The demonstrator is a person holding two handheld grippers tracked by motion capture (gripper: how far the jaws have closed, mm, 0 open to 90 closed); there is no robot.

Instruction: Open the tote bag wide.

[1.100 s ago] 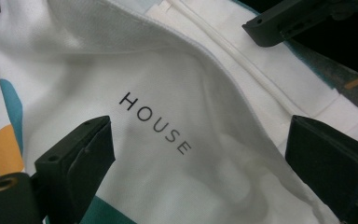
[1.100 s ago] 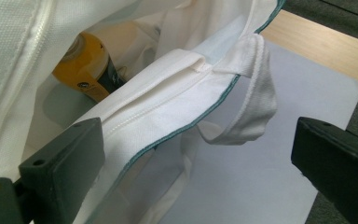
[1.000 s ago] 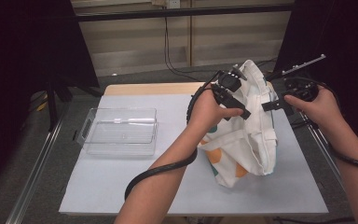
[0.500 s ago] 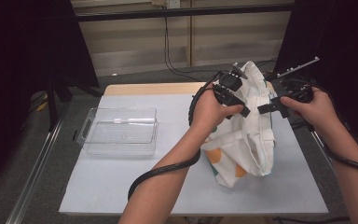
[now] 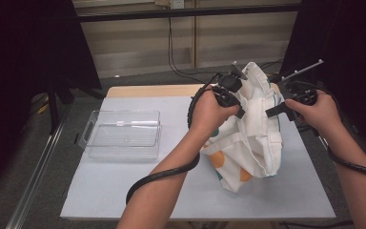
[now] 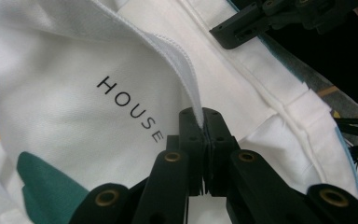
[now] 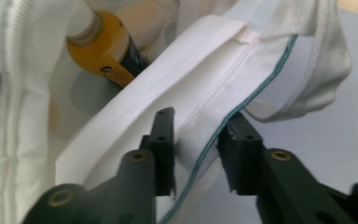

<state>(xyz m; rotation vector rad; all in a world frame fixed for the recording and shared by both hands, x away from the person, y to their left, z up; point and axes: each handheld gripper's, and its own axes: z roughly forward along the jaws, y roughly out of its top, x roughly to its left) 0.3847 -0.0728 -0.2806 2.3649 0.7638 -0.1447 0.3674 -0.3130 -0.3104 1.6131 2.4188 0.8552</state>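
I have the cloth bag (image 5: 248,138) slumped on the right half of the table (image 5: 124,191), its mouth turned toward the far edge, teal and orange patches on its near side; inside its mouth, in the right gripper view, a bottle (image 7: 105,51) with a yellow label lies against the lining. My left gripper (image 6: 204,123) has just been closing and is now clenched on a white hem of the bag, the fabric pinched flat between its jaws, just beside the printed word HOUSE (image 6: 130,109). My right gripper (image 7: 196,140) has also just been closing; the bag's rim with its teal-stitched edge runs between its jaws, one jaw against the cloth, but I cannot tell whether both press on it. A loose handle (image 7: 321,74) of the bag hangs past that rim toward the table's right edge. Well apart, toward the left edge, stands a clear plastic tray (image 5: 88,138) holding a thin white stick (image 5: 136,123); nothing lies between it and the bag.
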